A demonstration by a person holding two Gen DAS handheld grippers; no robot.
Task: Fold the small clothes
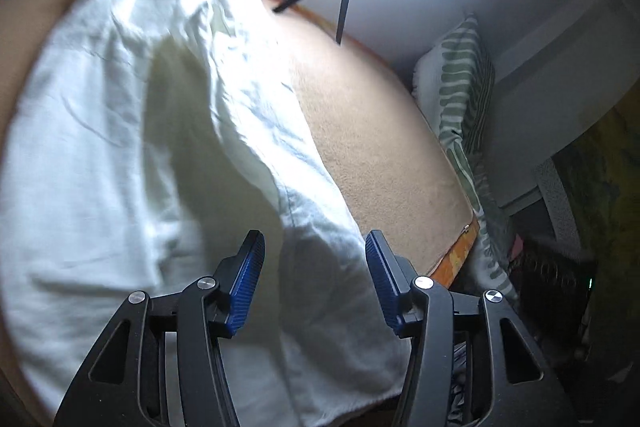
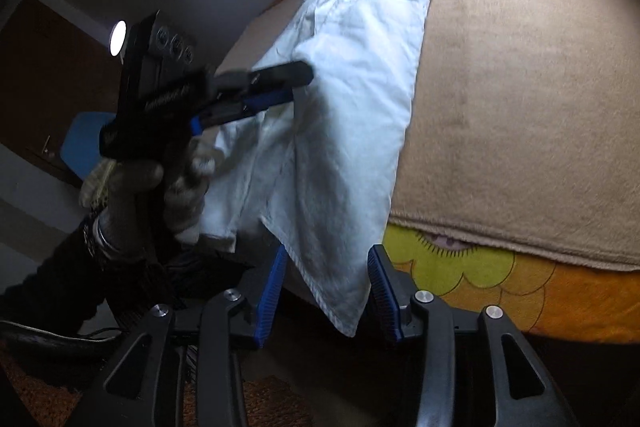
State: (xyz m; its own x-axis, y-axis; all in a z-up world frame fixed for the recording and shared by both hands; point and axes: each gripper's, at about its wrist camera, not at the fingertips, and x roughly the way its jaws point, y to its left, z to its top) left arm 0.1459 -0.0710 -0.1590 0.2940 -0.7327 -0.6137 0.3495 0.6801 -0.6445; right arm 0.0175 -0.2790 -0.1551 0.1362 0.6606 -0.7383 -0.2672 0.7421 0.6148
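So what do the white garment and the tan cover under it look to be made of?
The white garment looks like thin woven cotton, matte: it creases finely and has a stitched hem at its hanging corner. The tan blanket looks like napped fleece or wool, with a fuzzy, dull surface and a soft thick edge. Neither fibre can be confirmed by sight.
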